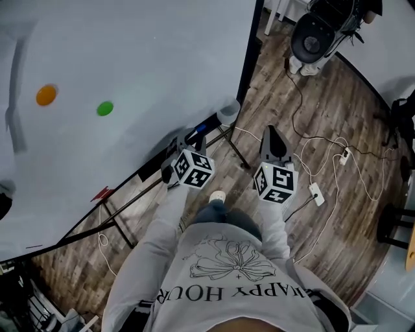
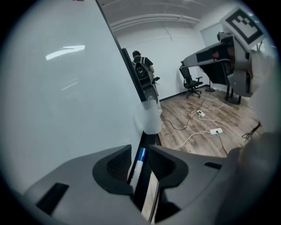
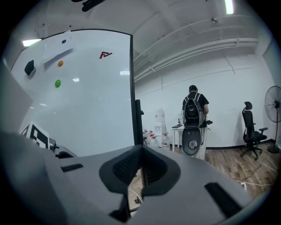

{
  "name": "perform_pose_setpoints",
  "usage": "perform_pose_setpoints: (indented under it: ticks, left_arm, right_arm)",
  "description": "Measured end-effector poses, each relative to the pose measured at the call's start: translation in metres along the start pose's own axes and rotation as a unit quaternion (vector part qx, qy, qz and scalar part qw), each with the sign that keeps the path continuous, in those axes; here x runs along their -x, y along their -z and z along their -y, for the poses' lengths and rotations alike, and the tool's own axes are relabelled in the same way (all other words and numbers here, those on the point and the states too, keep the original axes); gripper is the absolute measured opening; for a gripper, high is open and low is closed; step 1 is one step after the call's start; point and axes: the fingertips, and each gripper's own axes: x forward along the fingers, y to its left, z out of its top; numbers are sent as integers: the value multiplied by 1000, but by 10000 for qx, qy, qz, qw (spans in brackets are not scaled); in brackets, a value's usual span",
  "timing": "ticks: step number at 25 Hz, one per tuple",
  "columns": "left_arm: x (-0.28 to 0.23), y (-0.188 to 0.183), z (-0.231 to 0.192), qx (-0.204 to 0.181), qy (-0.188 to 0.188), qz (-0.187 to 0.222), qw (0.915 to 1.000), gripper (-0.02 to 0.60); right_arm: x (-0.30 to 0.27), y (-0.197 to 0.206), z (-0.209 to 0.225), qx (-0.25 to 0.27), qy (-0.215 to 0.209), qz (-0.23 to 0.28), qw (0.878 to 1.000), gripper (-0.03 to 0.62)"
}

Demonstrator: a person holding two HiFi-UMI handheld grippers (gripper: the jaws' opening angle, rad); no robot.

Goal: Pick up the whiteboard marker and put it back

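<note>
Left gripper view: left gripper (image 2: 139,149), jaws wide apart, straddles the unclamped whiteboard marker (image 2: 137,169) lying on the tray (image 2: 147,139) at the whiteboard's (image 2: 66,88) bottom edge. Head view shows only its blue cap (image 1: 201,128). Right gripper (image 3: 141,151): jaws together, empty.

We stand on a brown wood-plank floor (image 1: 324,97), where a white power strip (image 1: 316,192) lies. Across the room we see plain white walls (image 3: 175,79), a black swivel office chair (image 3: 251,132) and a grey standing fan (image 3: 274,103). A bright ceiling strip light (image 3: 228,6) shines overhead.
</note>
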Motion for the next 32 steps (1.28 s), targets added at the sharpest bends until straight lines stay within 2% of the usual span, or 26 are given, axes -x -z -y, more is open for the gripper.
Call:
perform_pose_setpoints:
  ticks: [4, 9, 20, 32]
  left_arm:
    - [-22, 9, 0, -356, 29, -374, 9987, 104]
    - [-41, 14, 6, -554, 184, -753, 9955, 104]
    - [-69, 22, 9, -1005, 145, -1483, 9837, 109]
    - [-73, 28, 11, -1202, 188, -1894, 9743, 106]
  right_arm:
    - [-5, 8, 2, -29, 58, -102, 9999, 5]
    - [-10, 11, 10, -29, 43, -222, 9997, 5]
    - [-23, 17, 22, -22, -156, -371, 9992, 5]
    - [-28, 14, 28, -31, -281, -357, 9990, 5]
